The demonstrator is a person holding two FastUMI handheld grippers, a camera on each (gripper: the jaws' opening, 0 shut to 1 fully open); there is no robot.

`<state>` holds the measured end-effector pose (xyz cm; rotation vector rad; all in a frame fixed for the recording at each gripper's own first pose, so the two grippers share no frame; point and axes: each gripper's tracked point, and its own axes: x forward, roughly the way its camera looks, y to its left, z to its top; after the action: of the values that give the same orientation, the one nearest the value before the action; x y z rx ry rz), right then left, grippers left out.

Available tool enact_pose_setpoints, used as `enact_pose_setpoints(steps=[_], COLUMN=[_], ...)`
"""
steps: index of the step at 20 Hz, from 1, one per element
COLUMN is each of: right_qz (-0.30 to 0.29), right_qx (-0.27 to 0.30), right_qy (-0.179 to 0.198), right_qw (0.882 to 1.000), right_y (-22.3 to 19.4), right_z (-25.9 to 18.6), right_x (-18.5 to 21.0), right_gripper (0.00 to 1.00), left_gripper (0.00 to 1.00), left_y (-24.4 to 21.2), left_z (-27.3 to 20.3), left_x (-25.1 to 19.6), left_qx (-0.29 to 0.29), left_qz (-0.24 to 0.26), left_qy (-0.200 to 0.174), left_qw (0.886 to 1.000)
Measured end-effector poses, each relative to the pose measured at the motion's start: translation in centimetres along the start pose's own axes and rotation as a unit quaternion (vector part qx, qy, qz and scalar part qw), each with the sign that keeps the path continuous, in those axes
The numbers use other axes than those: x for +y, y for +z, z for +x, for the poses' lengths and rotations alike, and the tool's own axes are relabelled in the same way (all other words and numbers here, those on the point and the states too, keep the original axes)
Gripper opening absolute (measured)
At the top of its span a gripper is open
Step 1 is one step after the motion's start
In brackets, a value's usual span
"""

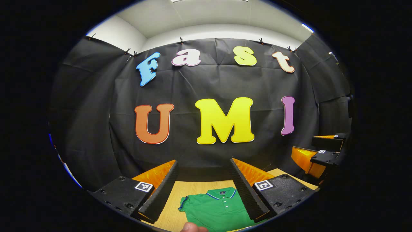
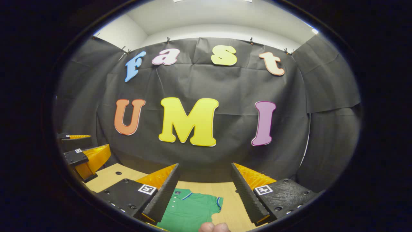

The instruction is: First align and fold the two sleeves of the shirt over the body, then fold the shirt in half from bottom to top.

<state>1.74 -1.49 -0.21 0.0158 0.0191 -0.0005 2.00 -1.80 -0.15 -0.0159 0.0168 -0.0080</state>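
A green polo shirt with a blue-edged collar lies flat on the wooden table, collar toward the wall. In the left gripper view its left short sleeve and collar show between the fingers of my left gripper, which hangs open above it. My right gripper is open too, high over the shirt, whose other short sleeve lies spread out between its fingers. Each gripper shows at the edge of the other's view: the right gripper at far right, the left gripper at far left. Neither touches the cloth.
The black booth wall stands close behind the table's far edge. A fingertip of the holding hand shows at the bottom of the left gripper view, and fingertips at the bottom of the right gripper view. Bare wood lies right of the shirt.
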Motion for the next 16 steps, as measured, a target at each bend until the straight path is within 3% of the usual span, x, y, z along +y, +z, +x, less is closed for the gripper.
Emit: enact_pose_setpoints(steps=[9,16], right_qz=[-0.001,-0.019], right_qx=[0.029,0.083], right_qy=[0.01,0.016], right_qw=[1.0,0.996], right_y=[-1.9,-7.9], right_z=[1.4,4.4], right_x=[-0.8,-3.1], right_gripper=[0.96,0.95], left_gripper=[0.99,0.99], left_y=[-0.9,-2.1], left_z=[0.9,1.6], left_x=[-0.2,-0.8], left_qx=[0.014,0.032], left_qz=[-0.008,-0.008], left_qy=[0.008,0.013], left_qw=[1.0,0.999])
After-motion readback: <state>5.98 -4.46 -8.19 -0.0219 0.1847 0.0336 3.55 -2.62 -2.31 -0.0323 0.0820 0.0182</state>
